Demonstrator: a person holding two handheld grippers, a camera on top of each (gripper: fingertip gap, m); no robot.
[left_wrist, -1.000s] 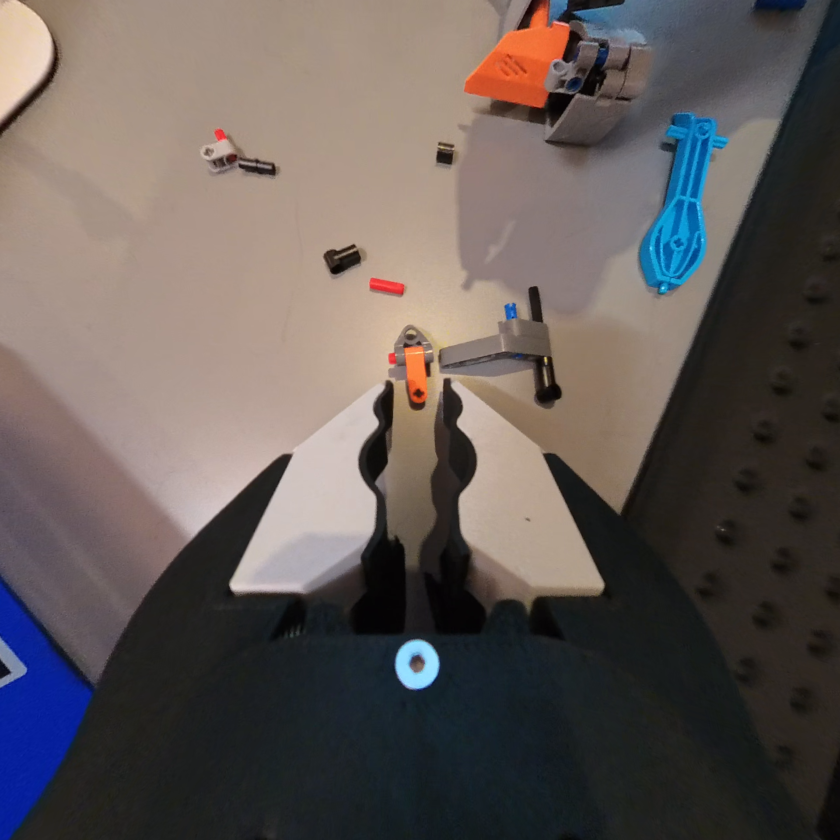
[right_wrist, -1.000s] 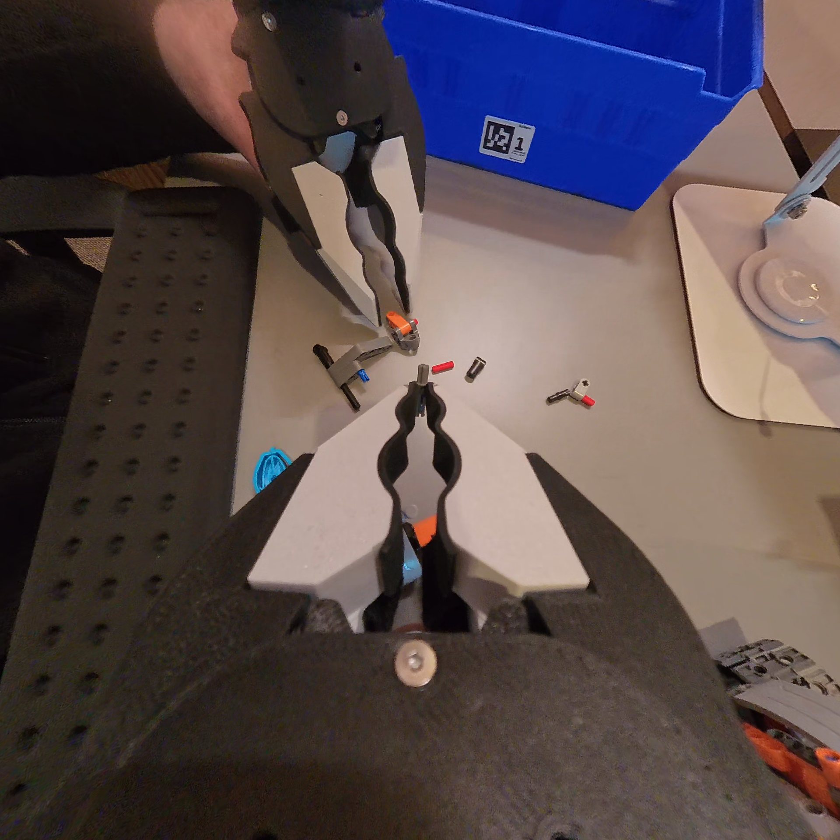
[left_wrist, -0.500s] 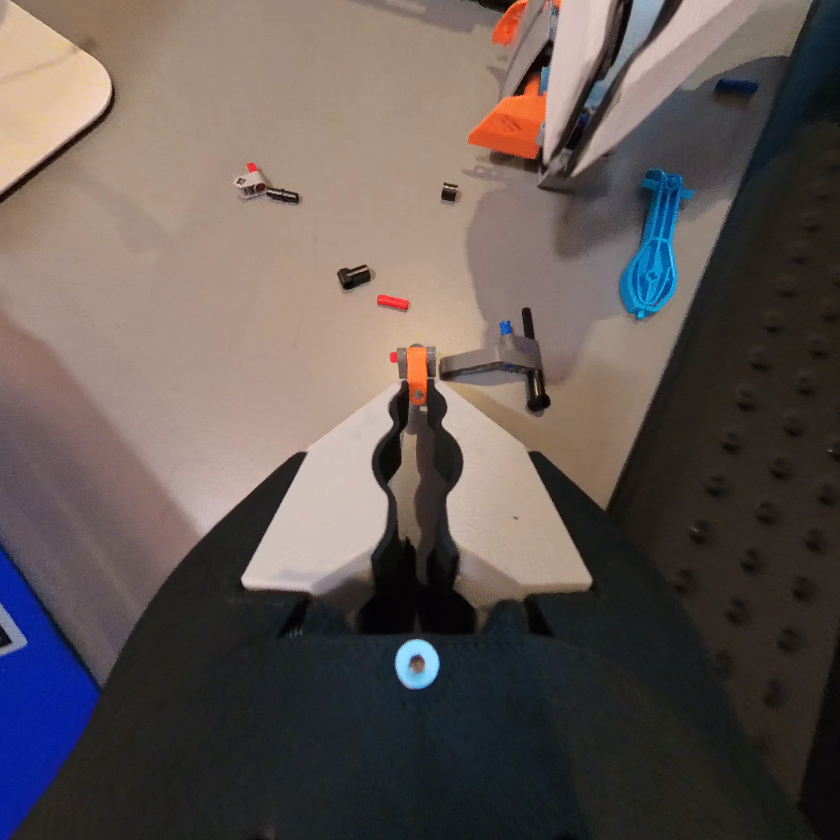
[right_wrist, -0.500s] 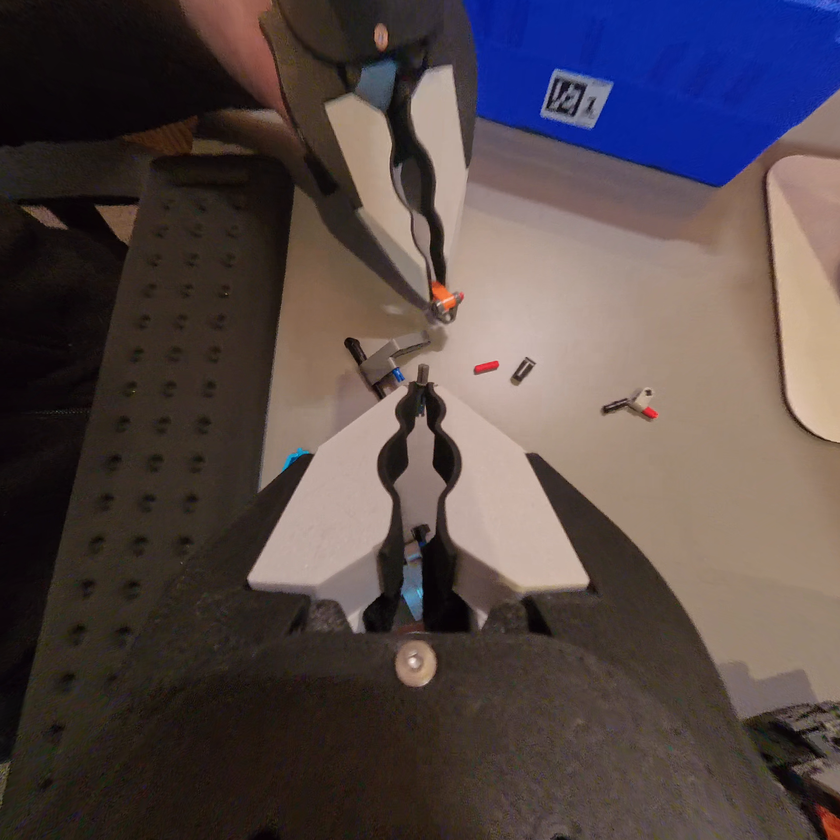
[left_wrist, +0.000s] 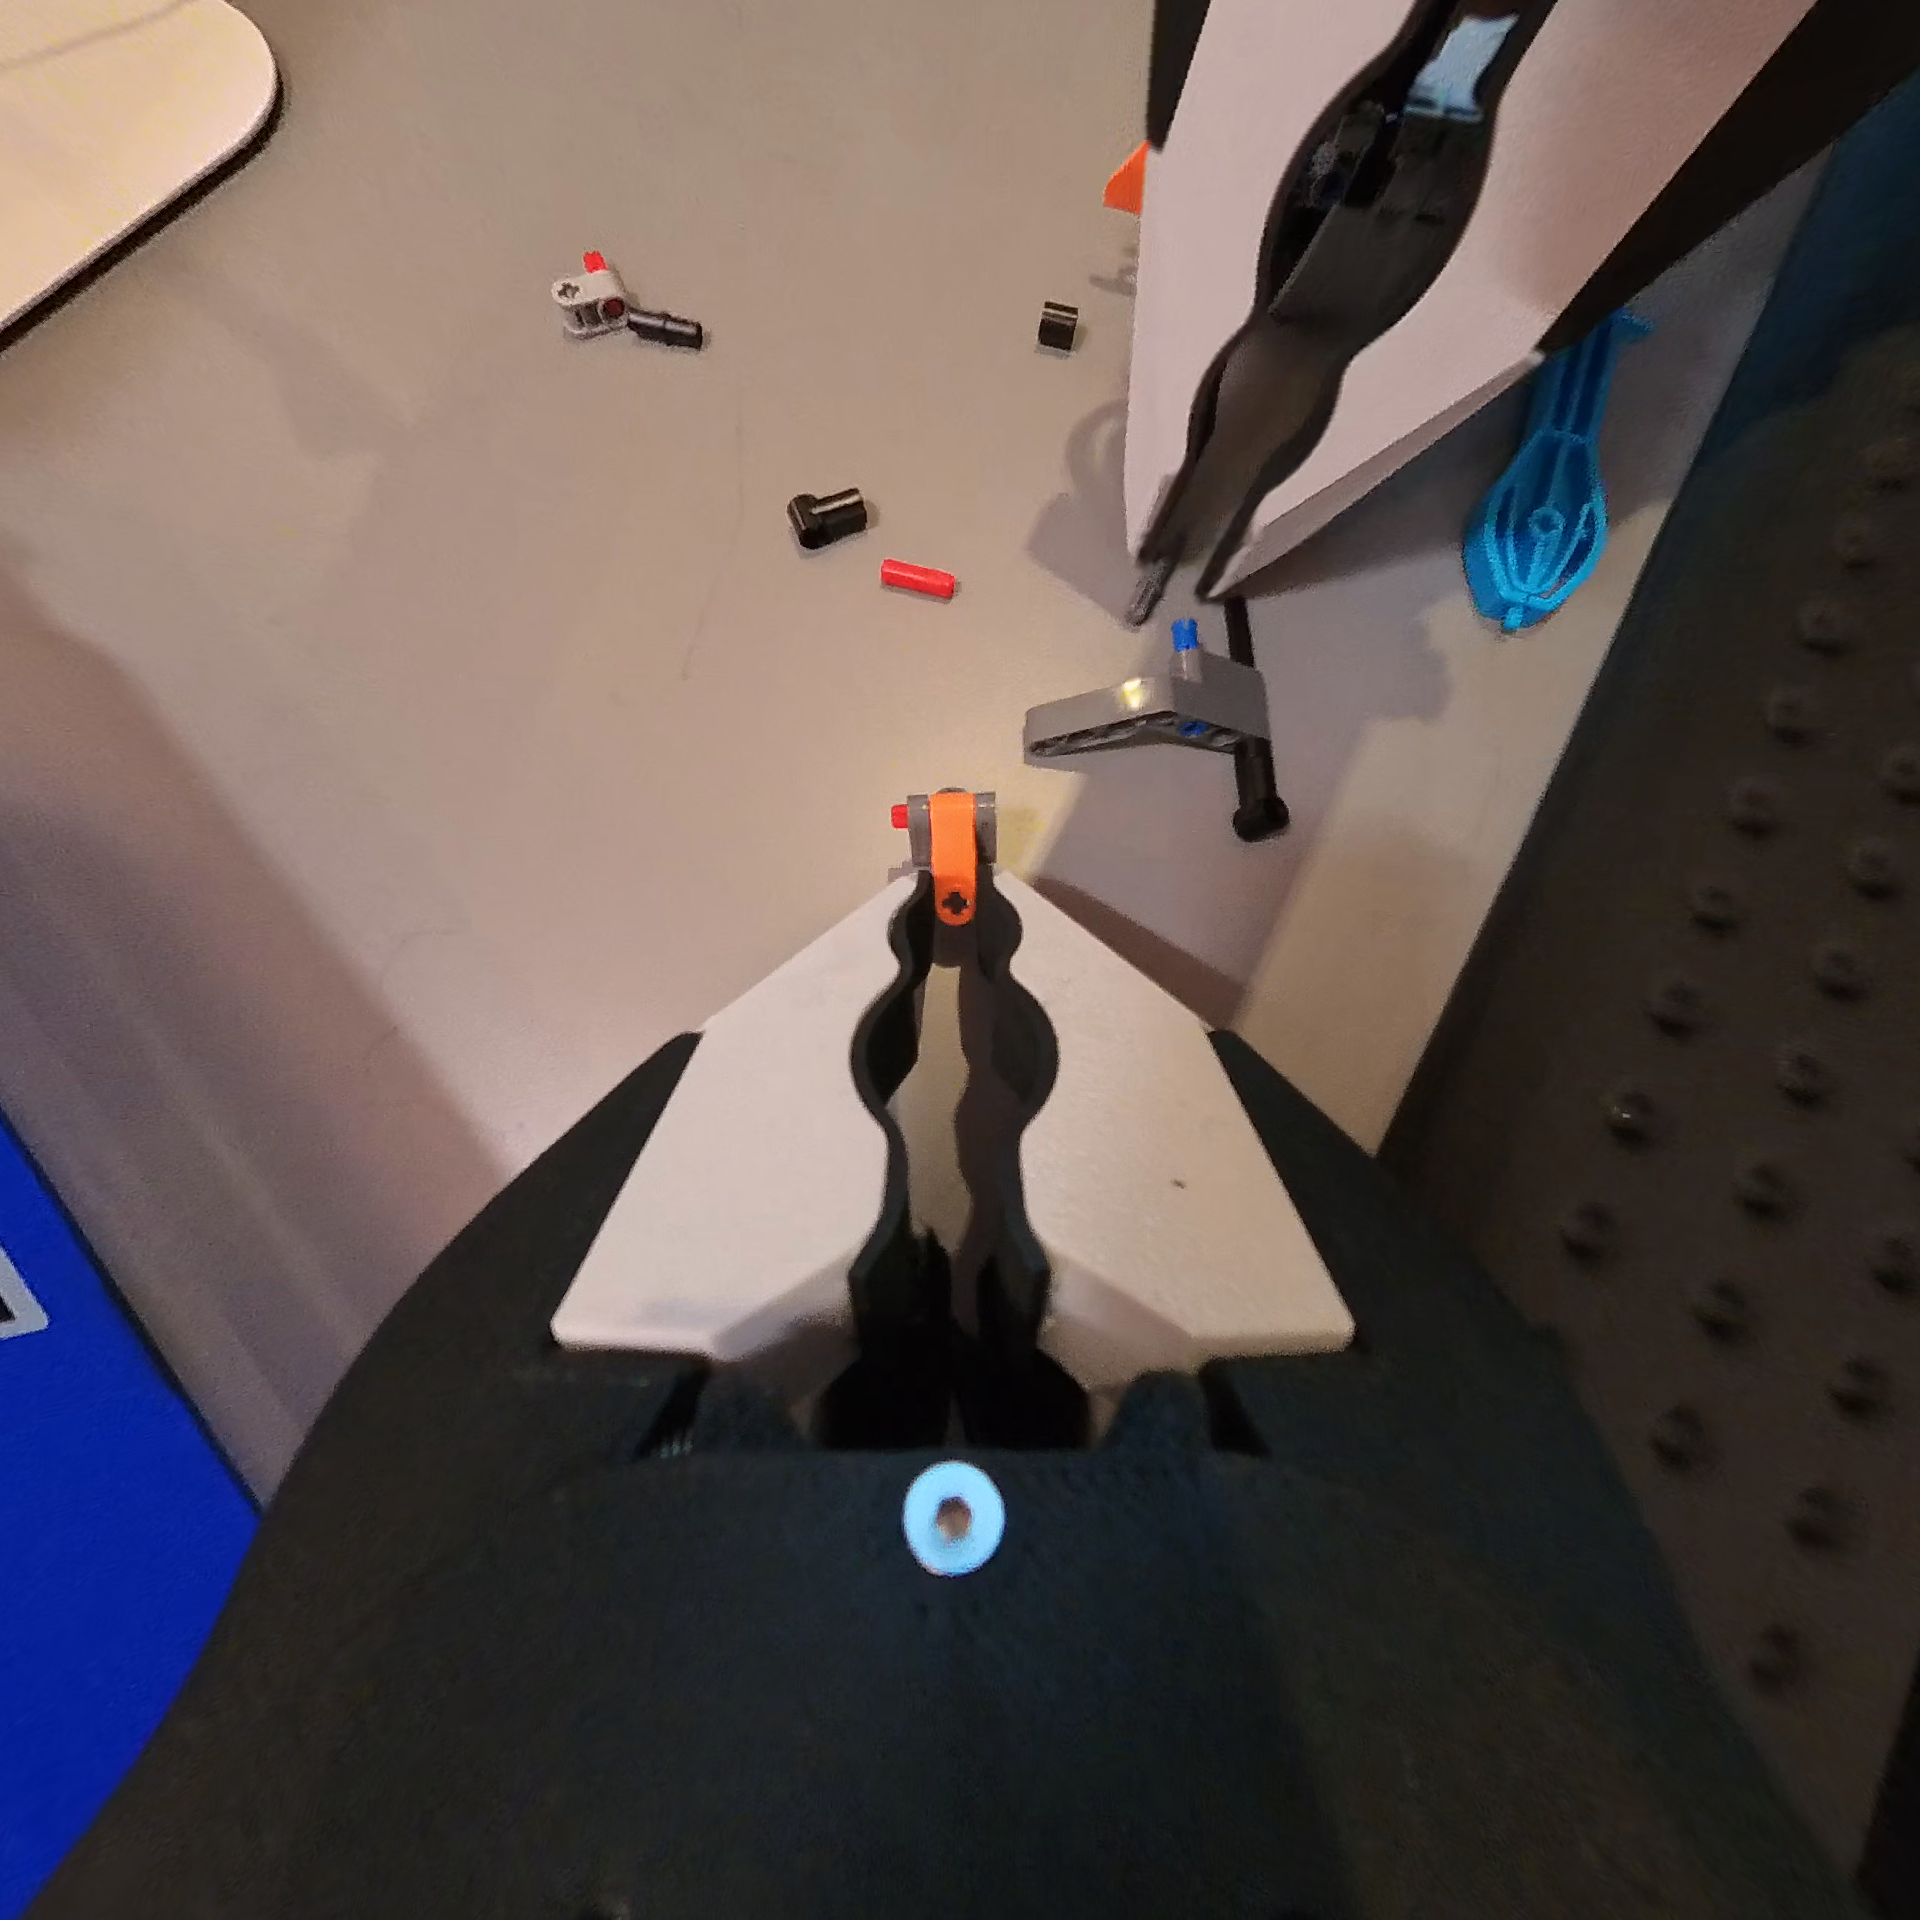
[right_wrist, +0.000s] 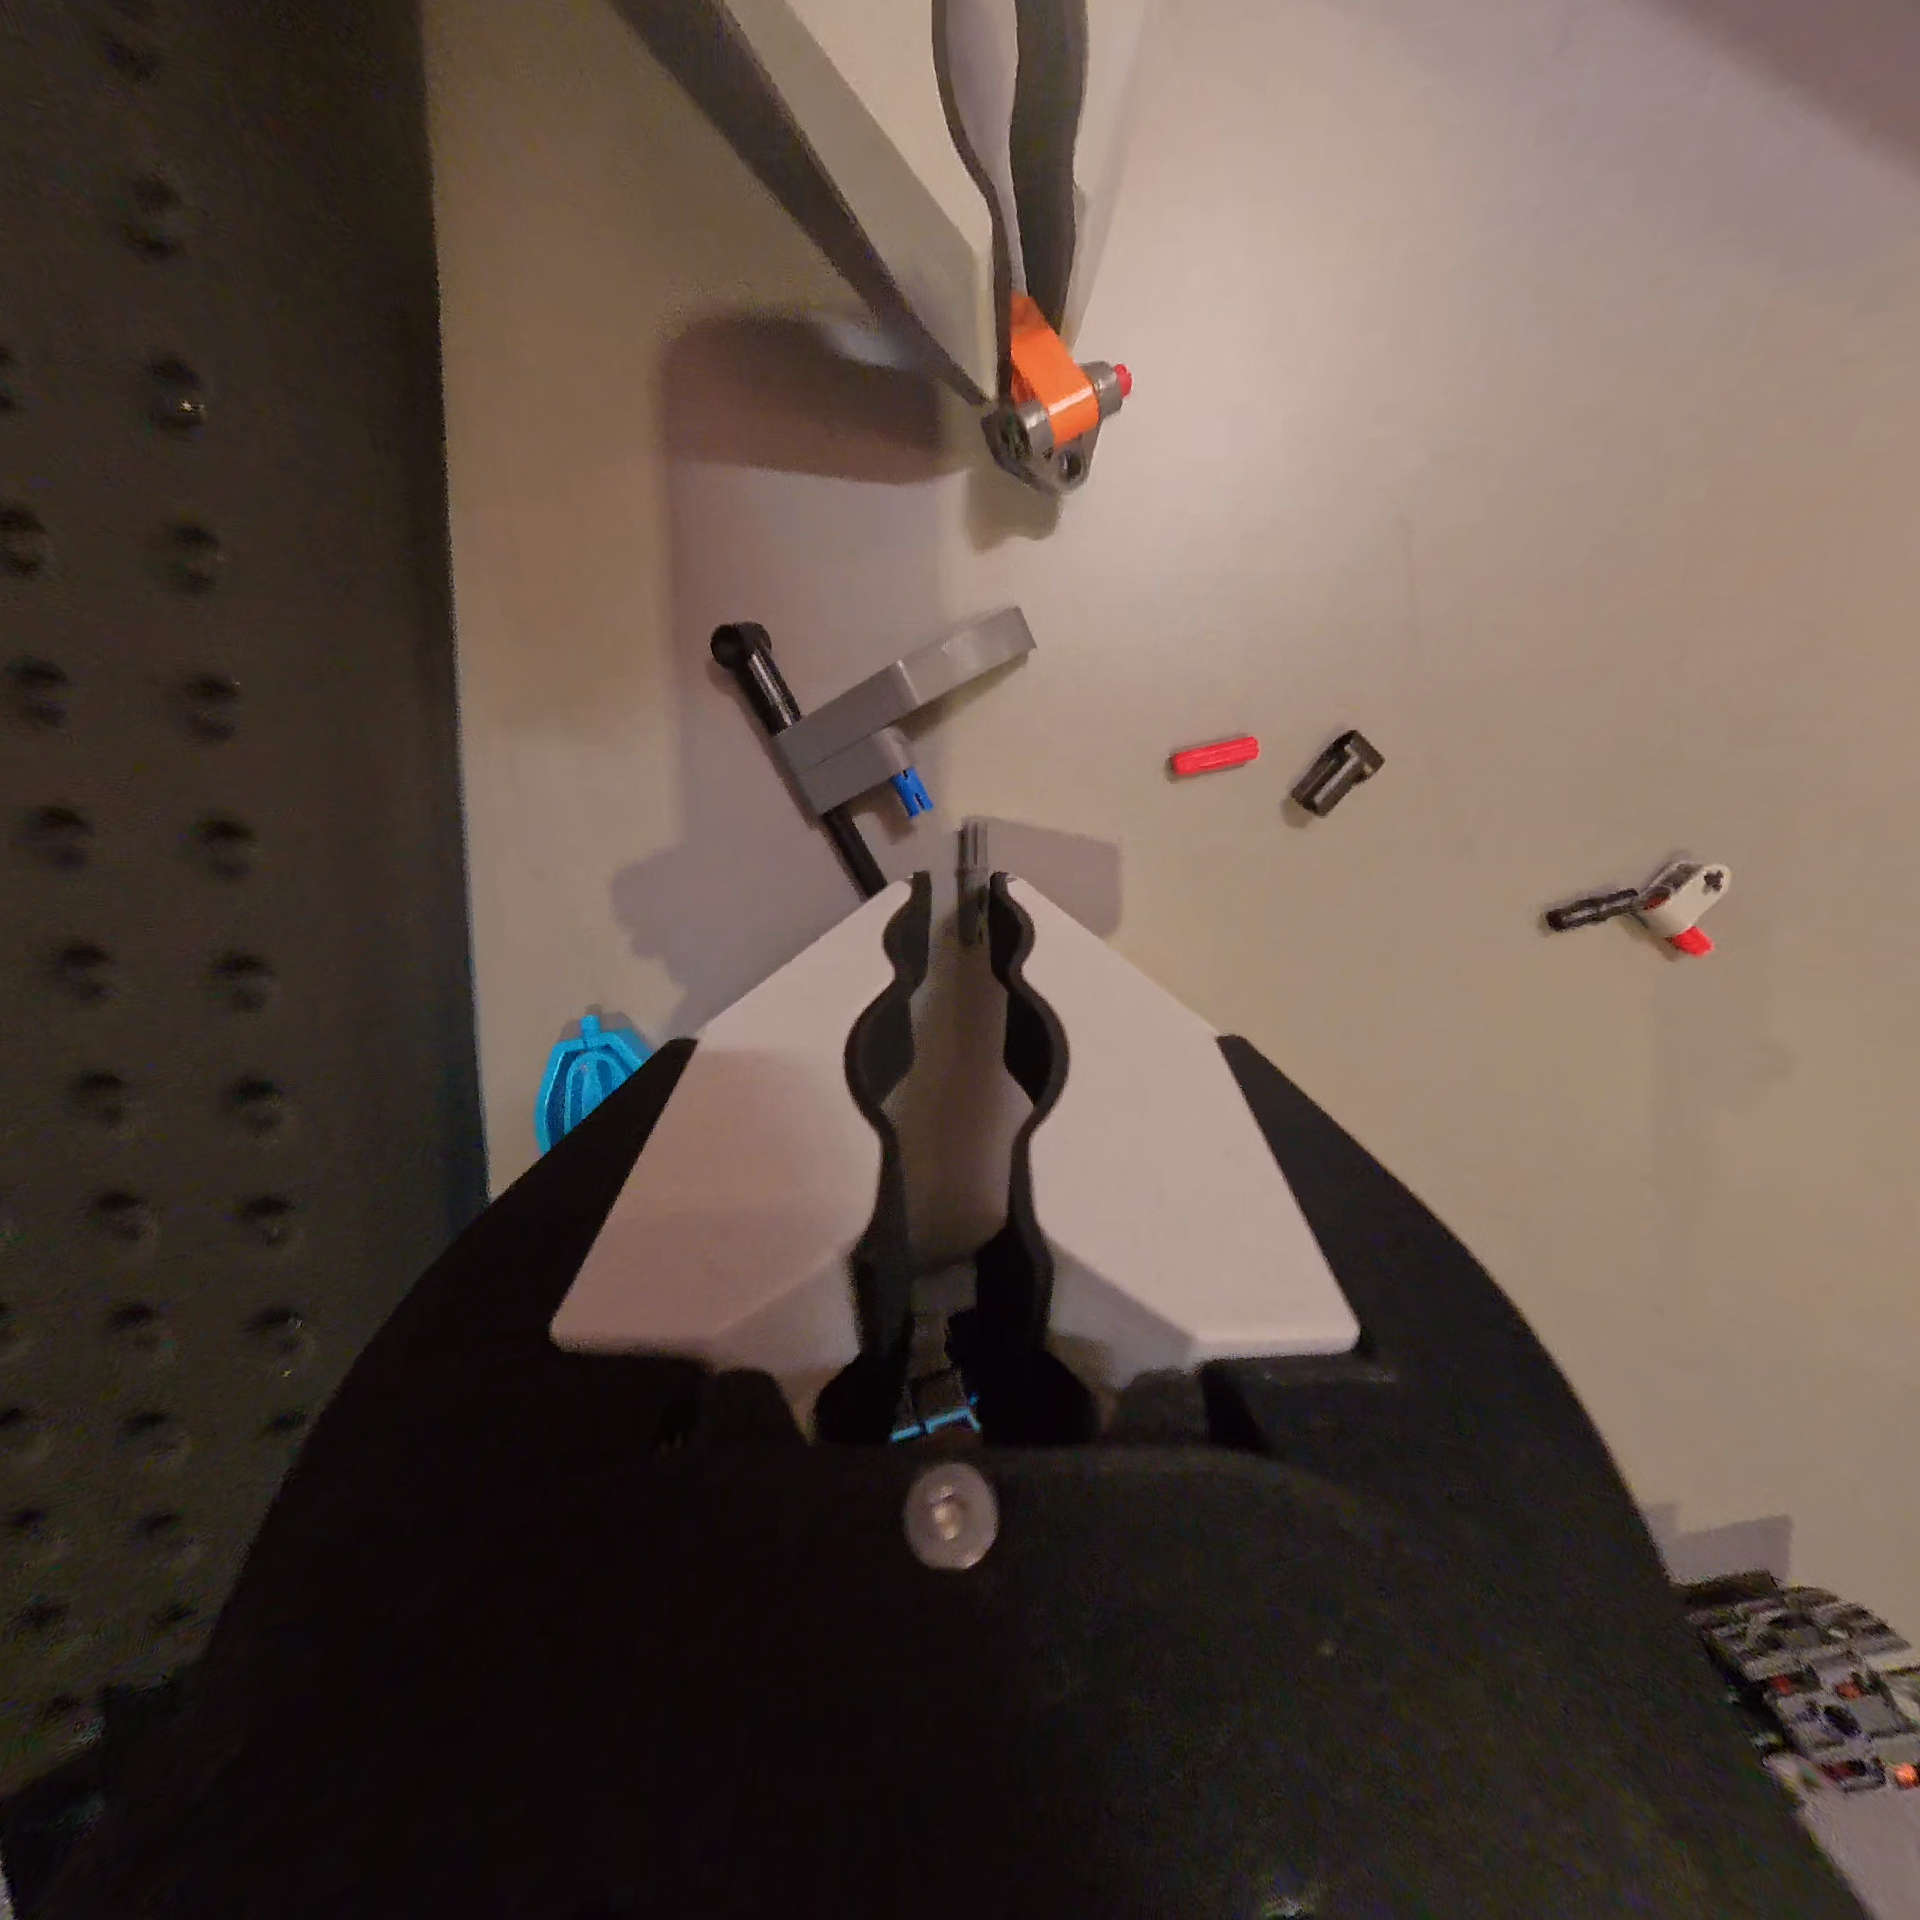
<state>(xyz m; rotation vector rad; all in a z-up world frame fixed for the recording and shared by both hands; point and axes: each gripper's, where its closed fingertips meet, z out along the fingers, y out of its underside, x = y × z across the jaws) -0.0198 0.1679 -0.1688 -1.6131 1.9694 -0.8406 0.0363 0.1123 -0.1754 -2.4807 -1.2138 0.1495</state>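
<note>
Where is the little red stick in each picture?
Left wrist view: the red stick lies on the table above the centre, right of a black elbow piece.
Right wrist view: red stick right of centre, left of the elbow piece.
Shared landmark: grey angled beam.

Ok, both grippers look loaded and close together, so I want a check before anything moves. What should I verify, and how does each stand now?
1. Left gripper shut on orange-and-grey piece: ok.
2. Piece lifted off the table: ok, its shadow lies below it.
3. Right gripper holding grey pin: cannot tell; the fingers stand apart.
4. Grey bent beam beside the right fingertips: not ok, close.
5. Pin lined up with a hole: cannot tell.
</note>
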